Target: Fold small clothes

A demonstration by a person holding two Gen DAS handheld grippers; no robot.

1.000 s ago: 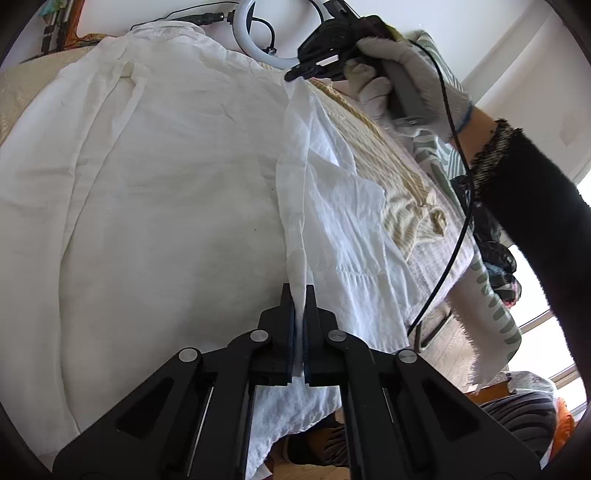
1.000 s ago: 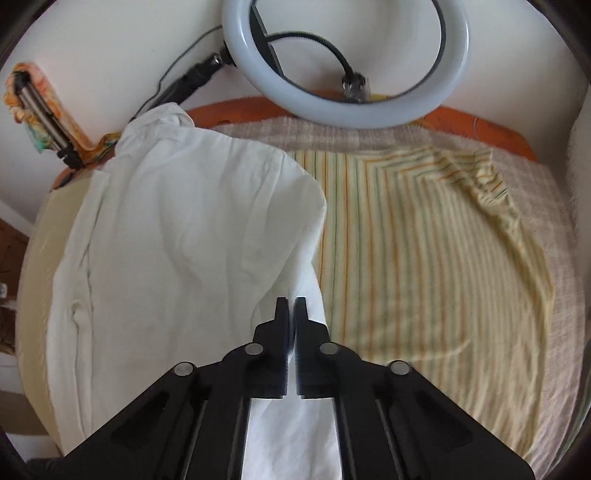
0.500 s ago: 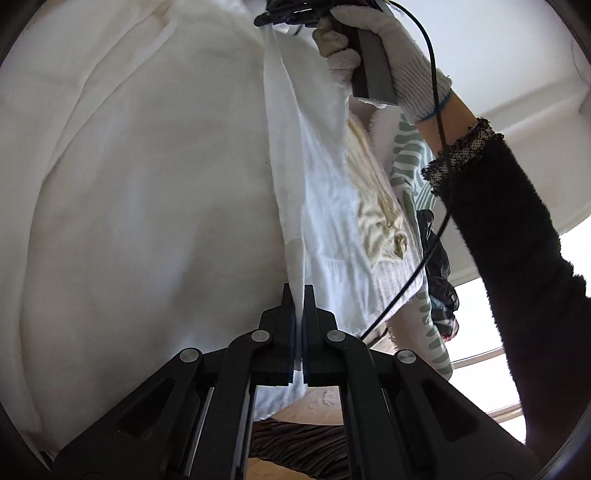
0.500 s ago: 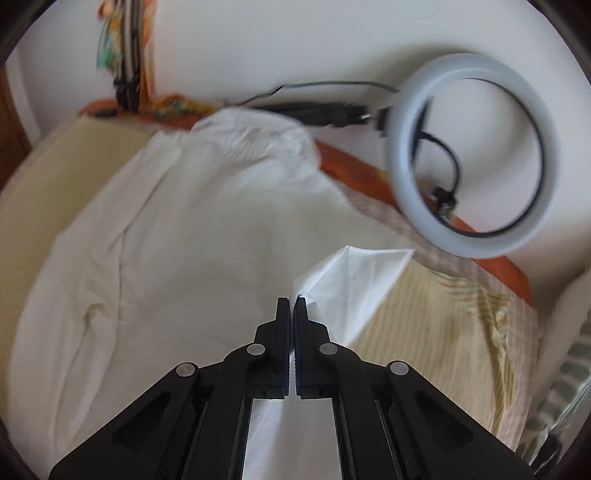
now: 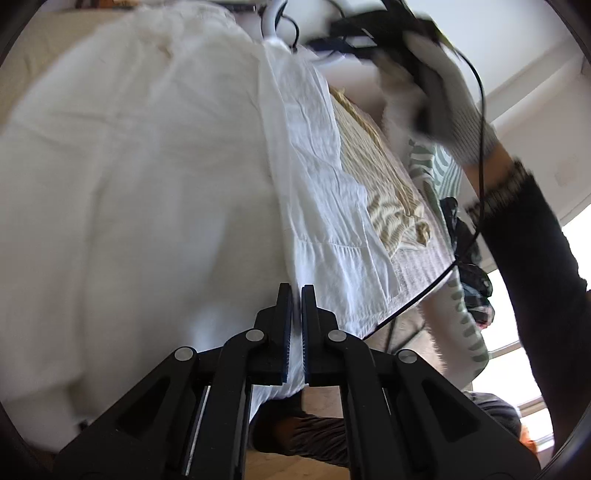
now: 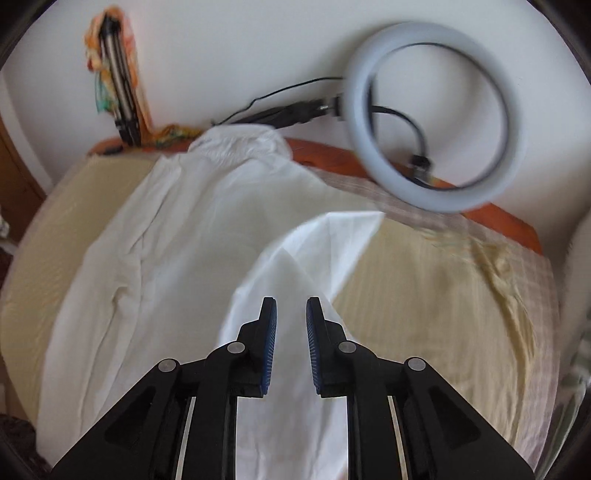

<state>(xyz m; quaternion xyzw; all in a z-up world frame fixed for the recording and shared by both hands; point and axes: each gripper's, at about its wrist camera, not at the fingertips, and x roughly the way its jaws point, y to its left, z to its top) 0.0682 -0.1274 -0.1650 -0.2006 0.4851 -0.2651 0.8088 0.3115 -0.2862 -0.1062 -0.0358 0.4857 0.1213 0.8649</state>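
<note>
A white shirt [image 5: 147, 184] lies spread on the bed, its right side turned over as a flap [image 6: 321, 251]. My left gripper [image 5: 296, 291] is shut on the shirt's folded edge near the hem. In the left wrist view my right gripper [image 5: 369, 29] shows blurred at the top, held by a gloved hand [image 5: 454, 103]. In its own view the right gripper [image 6: 291, 314] hovers over the flap while its jaws are opening. The white cloth lies below the gap and the pads do not press on it.
A yellow striped garment [image 6: 424, 295] lies to the right of the shirt on a checked cover. A ring light [image 6: 432, 118] and the orange headboard [image 6: 491, 218] stand at the far side. A folded tripod [image 6: 118, 85] leans at the back left. A black cable [image 5: 417, 299] hangs at the bed's right edge.
The right gripper's jaws have parted and let go of the shirt's edge, and it has lifted away. The flap now lies lower. The left gripper stays shut on the fold.
</note>
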